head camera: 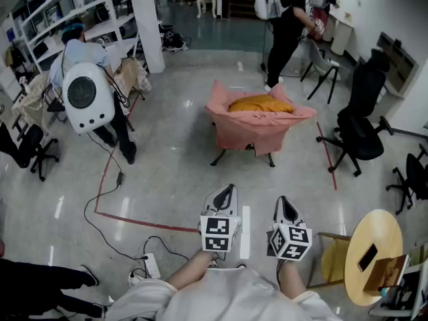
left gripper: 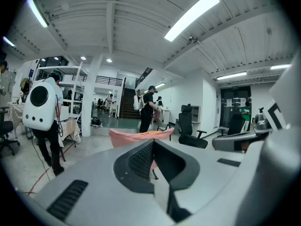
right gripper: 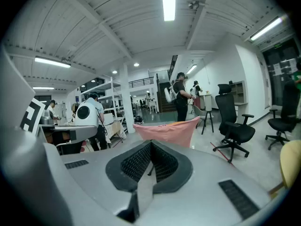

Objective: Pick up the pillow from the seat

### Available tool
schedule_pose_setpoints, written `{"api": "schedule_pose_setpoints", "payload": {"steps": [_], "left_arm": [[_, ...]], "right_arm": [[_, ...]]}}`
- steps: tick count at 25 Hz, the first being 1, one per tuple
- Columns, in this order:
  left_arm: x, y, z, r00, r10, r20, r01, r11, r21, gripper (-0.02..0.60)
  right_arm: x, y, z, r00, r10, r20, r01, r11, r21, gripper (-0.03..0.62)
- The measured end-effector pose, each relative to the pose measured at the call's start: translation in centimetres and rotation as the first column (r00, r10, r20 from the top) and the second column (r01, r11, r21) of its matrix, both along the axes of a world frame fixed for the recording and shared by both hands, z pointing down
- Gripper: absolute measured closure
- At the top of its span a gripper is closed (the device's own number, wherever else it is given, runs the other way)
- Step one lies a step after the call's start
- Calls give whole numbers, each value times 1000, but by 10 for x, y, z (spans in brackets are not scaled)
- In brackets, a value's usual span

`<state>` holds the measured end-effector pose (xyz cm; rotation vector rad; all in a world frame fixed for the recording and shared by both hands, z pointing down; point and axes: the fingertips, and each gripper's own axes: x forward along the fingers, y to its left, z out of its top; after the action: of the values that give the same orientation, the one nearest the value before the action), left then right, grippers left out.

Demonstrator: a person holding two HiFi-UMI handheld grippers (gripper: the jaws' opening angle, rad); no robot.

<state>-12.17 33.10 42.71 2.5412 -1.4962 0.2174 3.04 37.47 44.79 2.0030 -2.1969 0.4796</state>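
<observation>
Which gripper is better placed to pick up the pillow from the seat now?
Right, only slightly: the right gripper lines up closer with the pillow than the left gripper. Both are shut, empty and far from the seat.

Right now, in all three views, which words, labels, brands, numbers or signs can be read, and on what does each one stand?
No text can be read in any view.
Left marker cube and right marker cube: only black and white square patterns, no letters.
Sheets on the dark door: too small to read.
Orange pillow and pink seat cover: no print visible.
</observation>
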Motion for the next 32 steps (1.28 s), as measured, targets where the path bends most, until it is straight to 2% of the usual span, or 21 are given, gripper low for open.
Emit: {"api": "schedule_pose_setpoints", "payload": {"steps": [8, 17, 25, 32], "left_arm": [[-14, -7, 2, 1000, 5, 7, -6, 1000, 18, 581], [-43, -19, 7, 999, 31, 31, -31, 999, 16, 581], [-55, -43, 35, 999, 24, 34, -22, 999, -46, 581], [-48, -82, 50, 999, 4, 37, -1, 997, -81, 581]], "right_arm": [[-15, -4, 3, 1000, -1, -9, 1, 1000, -5, 565], [-36, -16, 10, 999, 41, 11, -41, 999, -5, 565], [-34, -27, 43, 996, 90, 5, -88, 990, -110, 565], [-19, -70, 52, 996, 85, 22, -82, 989, -126, 565]]}}
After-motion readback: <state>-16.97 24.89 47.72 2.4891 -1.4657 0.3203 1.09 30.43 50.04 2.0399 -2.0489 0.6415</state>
